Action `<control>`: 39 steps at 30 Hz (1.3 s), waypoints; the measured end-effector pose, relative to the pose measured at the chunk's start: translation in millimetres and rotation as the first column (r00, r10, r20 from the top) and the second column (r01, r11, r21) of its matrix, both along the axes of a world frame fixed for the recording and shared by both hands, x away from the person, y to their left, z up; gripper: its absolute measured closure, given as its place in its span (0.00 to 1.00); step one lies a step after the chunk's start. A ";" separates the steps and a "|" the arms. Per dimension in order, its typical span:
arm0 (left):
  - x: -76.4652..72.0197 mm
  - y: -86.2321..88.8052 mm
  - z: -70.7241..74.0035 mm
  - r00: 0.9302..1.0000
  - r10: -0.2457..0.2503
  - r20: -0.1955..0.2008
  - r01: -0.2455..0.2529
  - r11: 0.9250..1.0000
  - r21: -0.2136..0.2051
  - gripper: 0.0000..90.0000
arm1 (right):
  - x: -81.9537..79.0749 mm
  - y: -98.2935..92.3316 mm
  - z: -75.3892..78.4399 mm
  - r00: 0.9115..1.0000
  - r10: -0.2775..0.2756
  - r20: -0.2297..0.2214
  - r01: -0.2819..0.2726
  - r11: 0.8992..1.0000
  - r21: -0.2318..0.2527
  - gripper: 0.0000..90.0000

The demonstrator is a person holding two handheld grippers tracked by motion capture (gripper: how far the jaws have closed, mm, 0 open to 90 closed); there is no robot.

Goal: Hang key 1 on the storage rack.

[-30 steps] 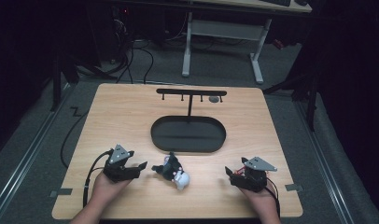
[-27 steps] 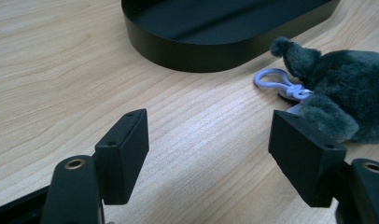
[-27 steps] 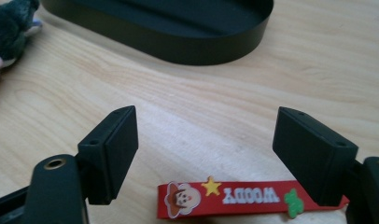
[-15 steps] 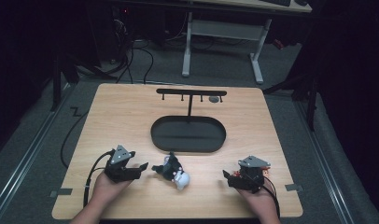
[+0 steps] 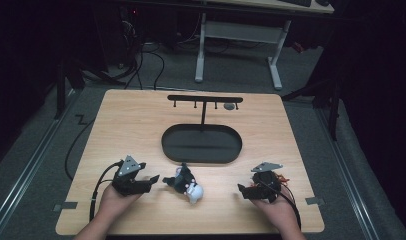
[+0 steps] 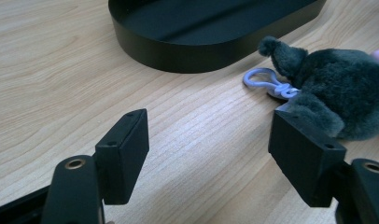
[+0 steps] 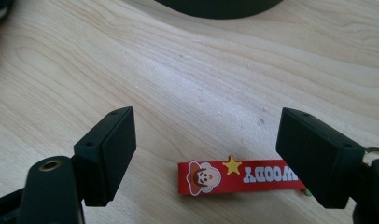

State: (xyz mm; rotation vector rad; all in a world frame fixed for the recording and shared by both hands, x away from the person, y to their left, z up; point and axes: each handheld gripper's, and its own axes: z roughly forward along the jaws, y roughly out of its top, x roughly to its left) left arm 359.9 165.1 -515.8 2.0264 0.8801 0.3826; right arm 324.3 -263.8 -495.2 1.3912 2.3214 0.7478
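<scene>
A dark grey plush toy [image 5: 185, 182] with a white part lies on the wooden table between my two grippers. In the left gripper view the plush [image 6: 339, 88] shows a lilac clip [image 6: 264, 80] on its near end. My left gripper [image 5: 154, 180] is open, just left of the plush, and its right jaw in the left gripper [image 6: 211, 140] view is close beside the fur. My right gripper [image 5: 242, 190] is open too. In the right gripper [image 7: 206, 144] view, a red "WOODY" tag [image 7: 239, 177] lies flat on the table between the jaws.
A black oval tray [image 5: 201, 145] sits mid-table behind the plush, and its wall [image 6: 201, 46] is close ahead of the left gripper. A black hook stand [image 5: 205, 99] rises from the tray, with a small grey item [image 5: 230, 106] at one hook. Cables trail off the table's left.
My right gripper has shifted slightly left and turned a little. The left gripper and the plush have stayed put.
</scene>
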 end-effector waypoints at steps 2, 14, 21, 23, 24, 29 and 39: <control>-0.3 -0.8 0.2 1.000 -0.007 0.001 0.007 1.000 -0.001 0.33 | 1.2 2.0 4.6 1.000 0.009 -0.011 -0.009 1.000 -0.005 0.22; -1.4 -1.5 1.7 1.000 -0.016 0.005 0.016 1.000 -0.006 0.33 | 5.3 11.6 13.3 0.994 0.037 -0.107 -0.040 0.999 -0.030 0.27; -1.5 -1.1 1.8 1.000 -0.017 0.010 0.017 1.000 -0.010 0.33 | 3.7 3.8 13.0 0.985 0.040 -0.165 -0.047 0.998 -0.038 0.34; -1.4 -1.0 1.9 1.000 -0.021 0.009 0.021 1.000 -0.007 0.33 | 2.5 0.3 14.7 0.984 0.038 -0.176 -0.046 0.998 -0.038 0.35; -1.3 -1.3 1.7 1.000 -0.021 0.009 0.021 1.000 -0.005 0.33 | 1.7 -0.8 15.4 0.982 0.034 -0.184 -0.042 0.998 -0.037 0.36; -1.5 -2.7 1.1 1.000 -0.024 0.009 0.024 1.000 -0.002 0.33 | -1.7 -12.1 21.1 0.978 0.022 -0.205 -0.034 0.998 -0.056 0.37; -1.6 -3.4 0.7 0.999 -0.034 0.007 0.034 0.999 0.002 0.33 | -9.4 -35.4 31.0 0.968 -0.010 -0.249 -0.010 0.997 -0.082 0.43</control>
